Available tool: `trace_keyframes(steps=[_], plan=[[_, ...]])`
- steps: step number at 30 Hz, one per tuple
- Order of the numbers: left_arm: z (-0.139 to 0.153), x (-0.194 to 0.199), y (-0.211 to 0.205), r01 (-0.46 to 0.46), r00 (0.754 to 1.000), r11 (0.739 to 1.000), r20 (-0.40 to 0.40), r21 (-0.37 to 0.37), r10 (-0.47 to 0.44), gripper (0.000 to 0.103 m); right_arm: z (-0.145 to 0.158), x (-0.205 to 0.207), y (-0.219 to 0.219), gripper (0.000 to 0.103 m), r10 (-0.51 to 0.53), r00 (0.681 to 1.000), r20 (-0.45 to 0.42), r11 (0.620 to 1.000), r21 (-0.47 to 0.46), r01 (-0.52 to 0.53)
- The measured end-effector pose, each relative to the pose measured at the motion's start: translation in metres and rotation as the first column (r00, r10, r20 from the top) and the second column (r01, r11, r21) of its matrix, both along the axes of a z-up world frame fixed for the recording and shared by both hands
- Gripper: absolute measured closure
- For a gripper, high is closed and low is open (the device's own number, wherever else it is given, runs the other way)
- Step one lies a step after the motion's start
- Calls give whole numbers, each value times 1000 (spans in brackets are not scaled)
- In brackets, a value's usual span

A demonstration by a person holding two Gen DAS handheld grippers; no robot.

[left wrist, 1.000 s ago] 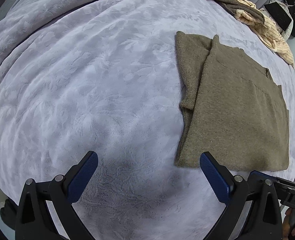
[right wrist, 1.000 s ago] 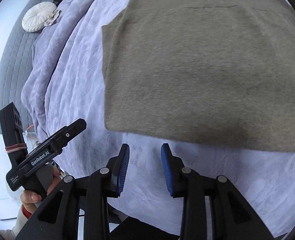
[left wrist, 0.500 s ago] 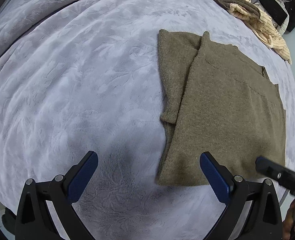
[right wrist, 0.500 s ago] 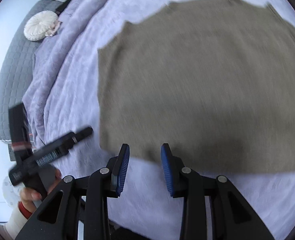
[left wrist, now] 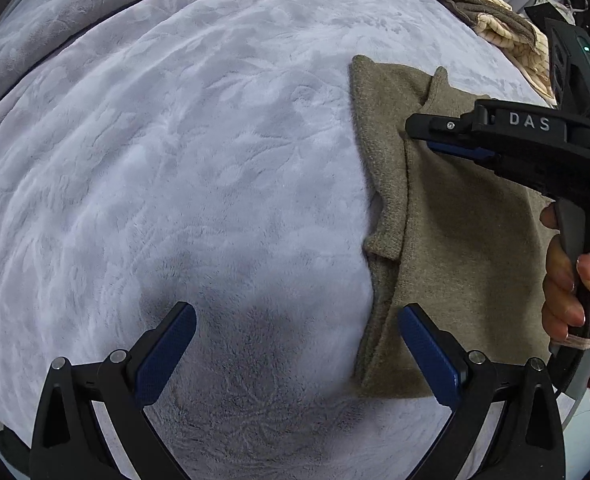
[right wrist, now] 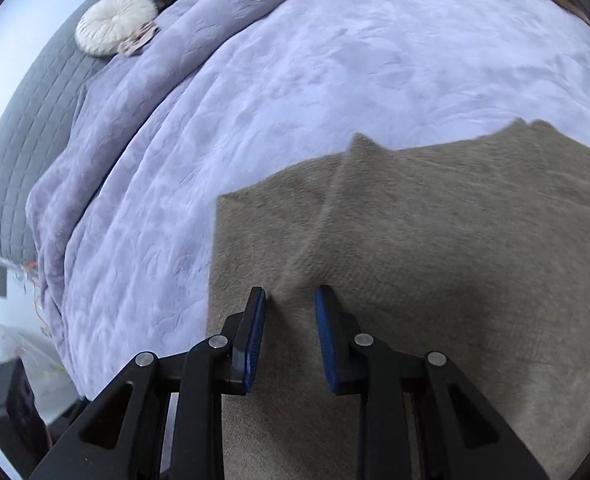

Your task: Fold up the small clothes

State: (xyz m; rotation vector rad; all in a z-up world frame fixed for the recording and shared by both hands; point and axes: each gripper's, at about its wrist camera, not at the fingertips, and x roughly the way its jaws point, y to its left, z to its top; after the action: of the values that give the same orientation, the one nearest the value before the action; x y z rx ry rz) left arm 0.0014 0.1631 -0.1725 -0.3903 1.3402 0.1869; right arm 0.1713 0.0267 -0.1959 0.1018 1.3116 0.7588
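An olive-brown knitted sweater (left wrist: 459, 240) lies partly folded on a lilac plush blanket (left wrist: 175, 160), with one sleeve folded in along its left side. My left gripper (left wrist: 299, 356) is wide open and empty, just off the sweater's near left corner. My right gripper (right wrist: 289, 312) hovers over the sweater (right wrist: 435, 260), its jaws open a narrow gap with nothing between them. It also shows in the left wrist view (left wrist: 455, 136), reaching over the sweater near the folded sleeve.
A pile of cream and brown knitwear (left wrist: 491, 12) lies at the far right edge of the bed. A round white cushion (right wrist: 115, 28) rests on a grey quilted headboard (right wrist: 27, 120). The blanket's edge drops off on the left in the right wrist view.
My right gripper has moved forward from the sweater's near hem to over its body by the folded sleeve. My left gripper has stayed near the sweater's left corner, still open.
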Motion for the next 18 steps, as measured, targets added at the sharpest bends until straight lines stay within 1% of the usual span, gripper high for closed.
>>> trace_keyframes(steps=[2,4,6,10,12,18], plan=[[-2,3,5,-12,1000,1000,5,-6,12,1,4,-11,4,73,63,997,34,998,4,-64],[-3,4,7,-20,1000,1000,9,-3,21,1,6,-21,0,73,102,995,25,995,21,-102],[-2,8,6,-18,1000,1000,11,10,18,1,9,-28,-9,73,102,995,4,994,37,-102],[4,11,0,2,1000,1000,22,21,-3,1,15,-47,-50,73,12,998,-68,997,81,-6],[5,13,-4,16,1000,1000,24,27,-16,1,16,-57,-70,70,-34,995,-98,995,86,42],[8,19,-16,38,999,999,24,18,-38,1,13,-87,-125,67,-154,976,-152,986,46,163]])
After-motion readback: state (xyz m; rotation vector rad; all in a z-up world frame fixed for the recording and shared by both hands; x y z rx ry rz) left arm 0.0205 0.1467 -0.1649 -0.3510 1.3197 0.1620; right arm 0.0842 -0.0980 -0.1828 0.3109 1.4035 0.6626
